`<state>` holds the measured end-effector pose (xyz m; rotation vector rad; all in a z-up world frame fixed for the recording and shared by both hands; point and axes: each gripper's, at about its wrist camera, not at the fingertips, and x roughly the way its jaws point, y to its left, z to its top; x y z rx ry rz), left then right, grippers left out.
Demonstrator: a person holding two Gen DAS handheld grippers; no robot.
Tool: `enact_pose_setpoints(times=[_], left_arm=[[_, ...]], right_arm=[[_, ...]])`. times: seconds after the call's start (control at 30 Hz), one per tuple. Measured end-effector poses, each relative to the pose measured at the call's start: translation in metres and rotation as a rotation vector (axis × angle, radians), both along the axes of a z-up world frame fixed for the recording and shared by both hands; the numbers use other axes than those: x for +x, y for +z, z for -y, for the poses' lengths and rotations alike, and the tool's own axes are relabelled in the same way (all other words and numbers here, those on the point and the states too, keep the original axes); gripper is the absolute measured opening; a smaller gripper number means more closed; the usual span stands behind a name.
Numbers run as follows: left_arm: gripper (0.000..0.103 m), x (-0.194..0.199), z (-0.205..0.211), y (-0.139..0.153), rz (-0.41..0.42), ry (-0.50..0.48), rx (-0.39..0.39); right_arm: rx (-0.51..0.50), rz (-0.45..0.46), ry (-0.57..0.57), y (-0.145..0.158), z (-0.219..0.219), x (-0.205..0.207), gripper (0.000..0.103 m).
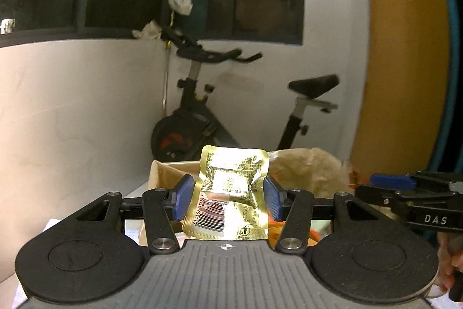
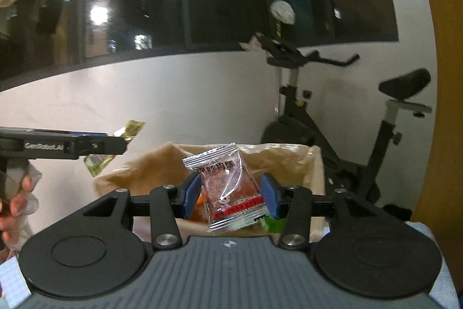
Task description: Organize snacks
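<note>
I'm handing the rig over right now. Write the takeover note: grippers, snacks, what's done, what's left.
Left gripper: shut on the gold foil packet, held upright.
Right gripper: shut on the clear meat-snack packet, also upright.
Both are held up in front of the paper-lined box, which already shows orange and green wrappers inside.
Done: both packets picked up.
Left: drop each into the box, then collect any remaining snacks; none is in view.

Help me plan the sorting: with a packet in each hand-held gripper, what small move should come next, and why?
Probably carry one packet over a container and open. The left hand-held gripper pinches a gold foil packet, the right hand-held gripper a clear meat-snack packet, both held in the air above the paper-lined box.
</note>
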<state>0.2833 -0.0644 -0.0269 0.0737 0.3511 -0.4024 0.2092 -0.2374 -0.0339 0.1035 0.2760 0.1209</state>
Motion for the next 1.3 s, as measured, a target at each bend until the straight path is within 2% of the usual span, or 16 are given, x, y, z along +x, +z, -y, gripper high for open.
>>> enact_pose_setpoints(times=[0.13,0.3,0.37,0.4,0.47,0.6,0.67,0.77,1.07,1.3], left_arm=[[0.056,0.024,0.002,-0.008,-0.050,0.047,0.032],[0.059,0.034,0.001,-0.017,-0.103,0.079,0.074],[0.063,0.038,-0.004,-0.018,-0.119,0.065,0.073],[0.069,0.039,-0.006,-0.018,-0.130,0.055,0.072],[0.073,0.038,-0.011,-0.016,-0.133,0.053,0.068],[0.079,0.028,-0.017,-0.008,-0.124,0.058,0.068],[0.082,0.023,-0.015,-0.003,-0.120,0.057,0.070],[0.086,0.012,-0.011,0.005,-0.093,0.064,0.086],[0.092,-0.038,-0.014,0.034,-0.017,0.124,0.113],[0.092,-0.077,-0.021,0.053,-0.022,0.141,0.093]], right_arm=[[-0.013,-0.073,-0.061,-0.004,0.006,0.036,0.049],[-0.056,-0.148,-0.115,-0.020,0.010,0.057,0.050],[-0.064,-0.164,-0.124,-0.023,0.010,0.061,0.053],[-0.068,-0.168,-0.133,-0.025,0.011,0.064,0.053],[-0.069,-0.176,-0.137,-0.026,0.011,0.063,0.062],[-0.075,-0.175,-0.130,-0.023,0.011,0.058,0.071],[-0.068,-0.168,-0.128,-0.018,0.010,0.053,0.080],[-0.054,-0.152,-0.125,-0.008,0.008,0.043,0.089],[-0.017,-0.099,-0.111,0.029,-0.009,0.002,0.102],[-0.024,-0.061,-0.139,0.053,-0.028,-0.039,0.103]])
